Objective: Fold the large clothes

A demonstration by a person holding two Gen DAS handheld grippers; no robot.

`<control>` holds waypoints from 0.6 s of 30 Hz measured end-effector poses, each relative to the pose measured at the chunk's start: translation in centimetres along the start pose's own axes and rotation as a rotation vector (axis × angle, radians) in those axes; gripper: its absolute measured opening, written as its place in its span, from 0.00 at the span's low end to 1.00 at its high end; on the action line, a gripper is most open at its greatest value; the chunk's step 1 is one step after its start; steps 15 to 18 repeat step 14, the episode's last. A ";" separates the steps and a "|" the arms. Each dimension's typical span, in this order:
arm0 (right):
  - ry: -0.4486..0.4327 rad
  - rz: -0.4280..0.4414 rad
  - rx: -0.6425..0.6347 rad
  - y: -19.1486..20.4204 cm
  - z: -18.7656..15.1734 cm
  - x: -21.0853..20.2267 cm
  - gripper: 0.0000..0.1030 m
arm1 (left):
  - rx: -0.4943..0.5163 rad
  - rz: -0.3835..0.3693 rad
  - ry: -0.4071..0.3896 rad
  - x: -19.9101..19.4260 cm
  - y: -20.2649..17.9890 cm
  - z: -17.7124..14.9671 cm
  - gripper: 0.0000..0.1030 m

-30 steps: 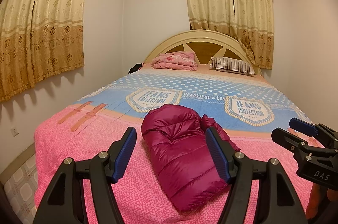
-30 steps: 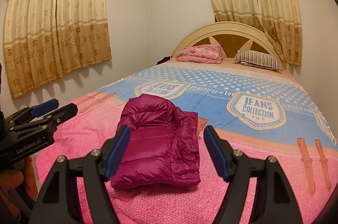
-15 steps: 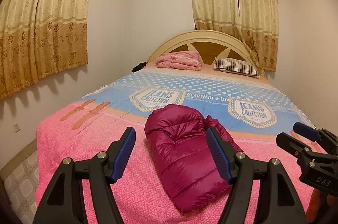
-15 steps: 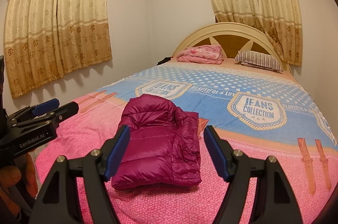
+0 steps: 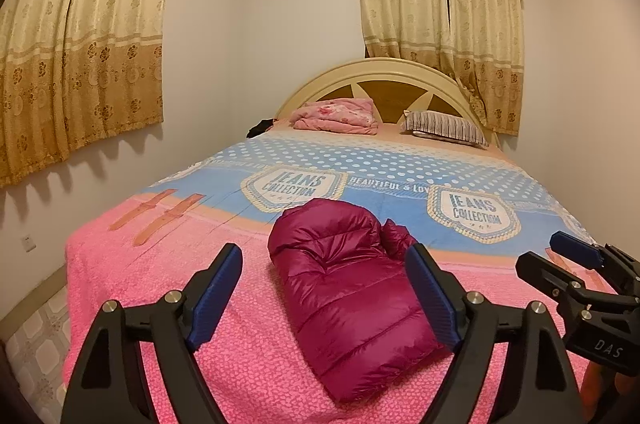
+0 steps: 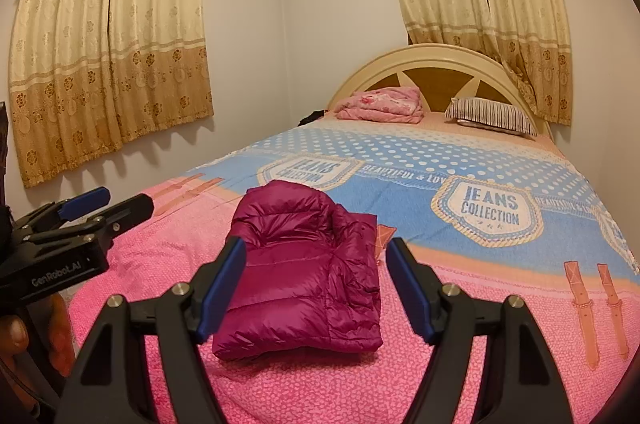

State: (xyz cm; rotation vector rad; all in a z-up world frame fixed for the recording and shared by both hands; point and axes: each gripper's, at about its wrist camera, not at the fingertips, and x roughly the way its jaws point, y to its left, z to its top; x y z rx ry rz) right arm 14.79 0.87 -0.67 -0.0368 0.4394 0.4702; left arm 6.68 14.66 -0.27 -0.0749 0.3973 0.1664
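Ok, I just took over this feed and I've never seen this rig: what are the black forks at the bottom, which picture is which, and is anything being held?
The forks are two hand-held grippers with blue pads, one in each of a person's hands; no robot arm. Each picture comes from a camera on one gripper, looking along its fingers. In the left-hand view the left gripper fills the bottom and the right gripper pokes in at the side; the right-hand view mirrors that, with its own gripper. A folded magenta puffer jacket lies on the pink and blue bedspread. Both grippers are open and hold nothing; the left one's jaws have just been opening, with nothing between them.
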 end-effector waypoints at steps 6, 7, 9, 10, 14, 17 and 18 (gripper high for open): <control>-0.002 0.007 -0.005 0.3 0.2 -0.1 0.73 | -0.010 0.032 0.009 0.5 0.5 -0.2 0.90; 0.000 0.008 -0.006 0.3 0.2 0.0 0.73 | -0.005 0.038 0.006 0.6 0.5 -0.3 0.90; 0.003 0.010 -0.009 0.3 0.0 0.0 0.73 | 0.006 0.055 0.002 0.7 0.5 -0.5 0.90; 0.004 0.011 -0.010 0.1 -0.1 0.0 0.73 | 0.015 0.063 0.001 0.7 0.5 -0.6 0.90; 0.007 0.013 -0.007 0.1 -0.2 0.2 0.73 | 0.036 0.055 0.004 1.0 0.3 -0.8 0.90; 0.007 0.013 -0.007 0.1 -0.2 0.2 0.73 | 0.036 0.055 0.004 1.0 0.3 -0.8 0.90; 0.007 0.013 -0.007 0.1 -0.2 0.2 0.73 | 0.036 0.055 0.004 1.0 0.3 -0.8 0.90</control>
